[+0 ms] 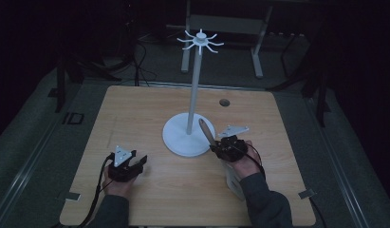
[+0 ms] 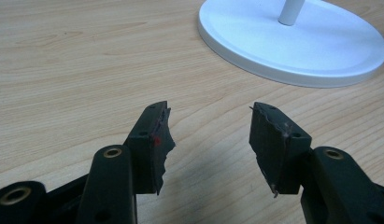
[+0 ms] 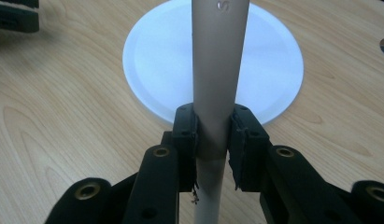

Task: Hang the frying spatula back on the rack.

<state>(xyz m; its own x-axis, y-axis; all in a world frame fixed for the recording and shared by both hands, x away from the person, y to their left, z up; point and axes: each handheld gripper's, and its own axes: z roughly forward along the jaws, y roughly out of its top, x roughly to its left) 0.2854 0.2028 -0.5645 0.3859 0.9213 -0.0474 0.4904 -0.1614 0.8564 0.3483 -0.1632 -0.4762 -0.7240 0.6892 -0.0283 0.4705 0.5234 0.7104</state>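
My right hand-held gripper (image 3: 213,135) pinches a slim beige-handled utensil (image 3: 217,70) low on its stiff, smooth, light handle, near the white stand's round base (image 3: 152,51); I'd grip firmly mid-handle.

On the tabletop (image 1: 150,109) a white stand (image 1: 189,135) rises; the right tool (image 1: 216,145) grips a rod (image 1: 205,129) beside its base, the left tool (image 1: 135,164) well apart.
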